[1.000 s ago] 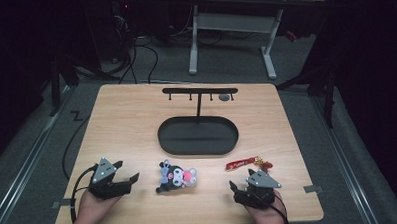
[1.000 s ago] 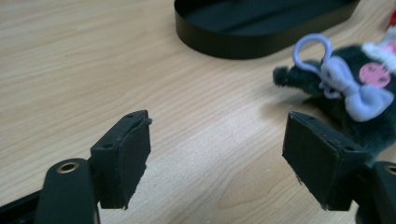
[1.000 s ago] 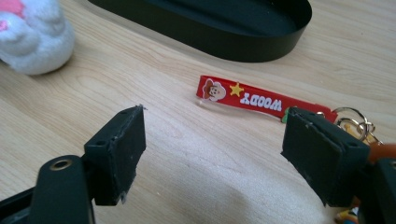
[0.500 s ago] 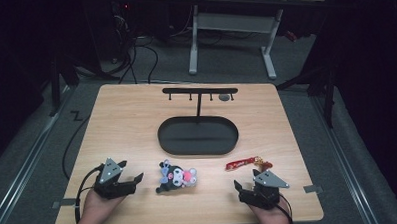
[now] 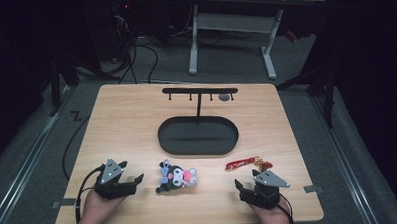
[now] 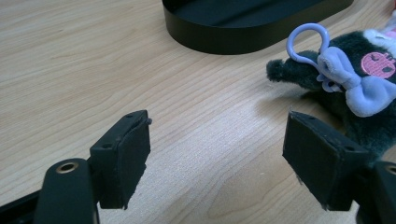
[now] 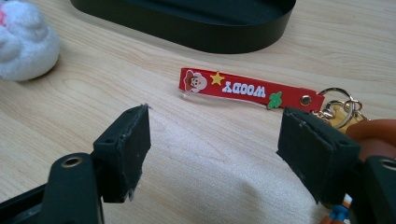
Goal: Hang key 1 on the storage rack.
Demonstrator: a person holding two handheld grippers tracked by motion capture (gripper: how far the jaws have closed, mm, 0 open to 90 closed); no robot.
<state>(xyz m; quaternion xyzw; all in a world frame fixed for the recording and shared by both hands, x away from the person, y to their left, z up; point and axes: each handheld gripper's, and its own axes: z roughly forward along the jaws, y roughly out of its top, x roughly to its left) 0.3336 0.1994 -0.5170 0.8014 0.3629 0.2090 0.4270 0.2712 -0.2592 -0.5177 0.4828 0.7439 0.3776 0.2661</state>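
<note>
A dark plush toy [image 5: 176, 175] with a lilac bow and a lilac loop [image 6: 308, 42] lies near the front middle of the table. My left gripper [image 5: 135, 183] rests open just left of it, and the plush [image 6: 345, 70] lies beside the right jaw. A red Woody strap keychain [image 5: 243, 164] with key rings and an orange figure [image 7: 373, 140] lies at the front right. My right gripper [image 5: 245, 189] is open just in front of it. Its jaws have just been closing a little with only bare table between them, and the strap [image 7: 247, 88] lies just beyond the tips [image 7: 215, 154].
A black oval tray [image 5: 198, 149] stands mid-table, with a T-shaped hanger bar [image 5: 200, 91] rising from its far side. The plush's white part [image 7: 25, 42] is at the far left of the right gripper view. The table's front edge is close behind both hands.
My right gripper has slid slightly back and to the right, toward the table's front edge. The left gripper, plush and keychain lie as before.
</note>
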